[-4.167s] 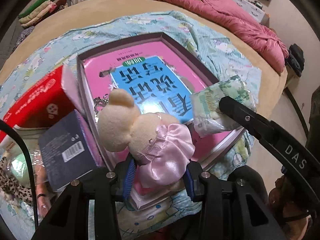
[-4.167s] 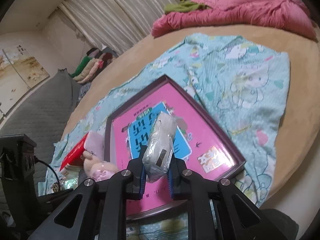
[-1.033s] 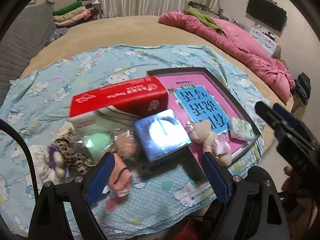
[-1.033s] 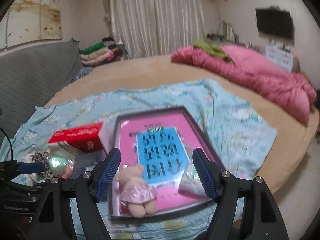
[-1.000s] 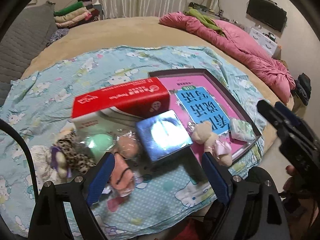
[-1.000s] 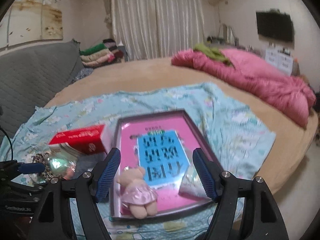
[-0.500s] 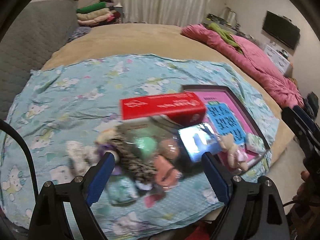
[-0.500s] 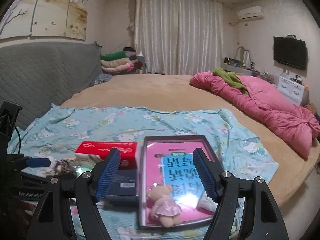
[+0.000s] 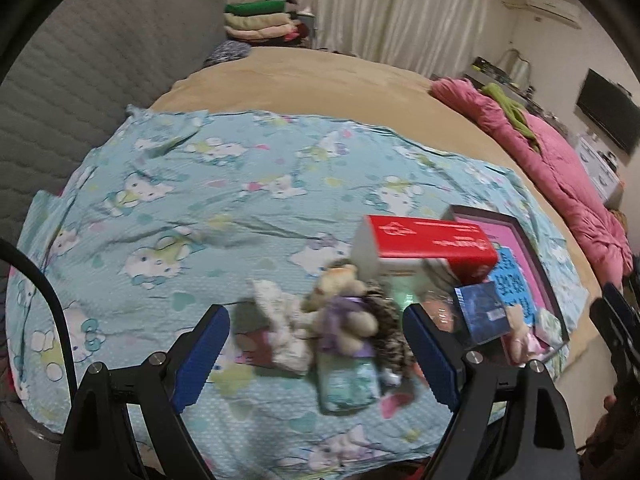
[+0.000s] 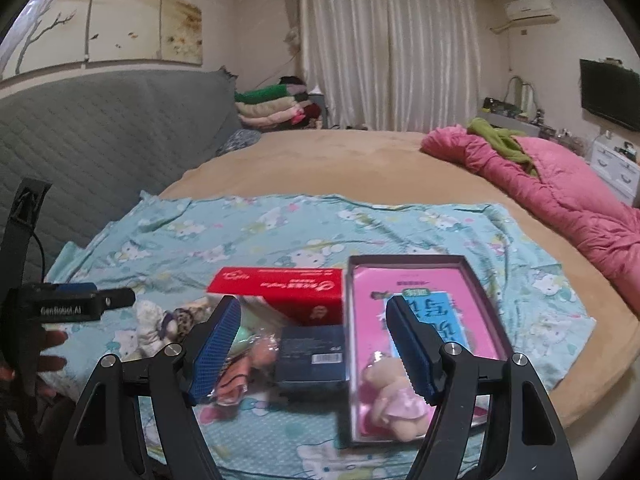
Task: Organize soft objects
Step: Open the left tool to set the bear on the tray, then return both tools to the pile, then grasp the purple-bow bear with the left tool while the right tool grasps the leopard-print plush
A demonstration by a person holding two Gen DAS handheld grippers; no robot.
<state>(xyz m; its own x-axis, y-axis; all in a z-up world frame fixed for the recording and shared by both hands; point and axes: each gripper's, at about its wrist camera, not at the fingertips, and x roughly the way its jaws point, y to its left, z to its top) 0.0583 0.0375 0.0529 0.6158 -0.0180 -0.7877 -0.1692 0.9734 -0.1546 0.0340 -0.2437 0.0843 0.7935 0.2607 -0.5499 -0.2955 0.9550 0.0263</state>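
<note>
Left tongs [image 9: 316,354] spread, empty; the small beige plush bear in purple cloth [image 9: 344,312] lies between their tips on the bed. It looks light and squashy; pinch its body. Right tongs [image 10: 312,344] also spread, empty.

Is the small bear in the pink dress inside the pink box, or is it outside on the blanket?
Inside. The bear in the pink dress lies within the dark rim of the pink box, at its near end.

A small bear in a pink dress [image 10: 390,398] lies in the pink tray [image 10: 486,308] at its 6 o'clock end; at the tray's 9 o'clock, a purple bear [image 9: 347,316] and white toy [image 9: 284,328] lie heaped
</note>
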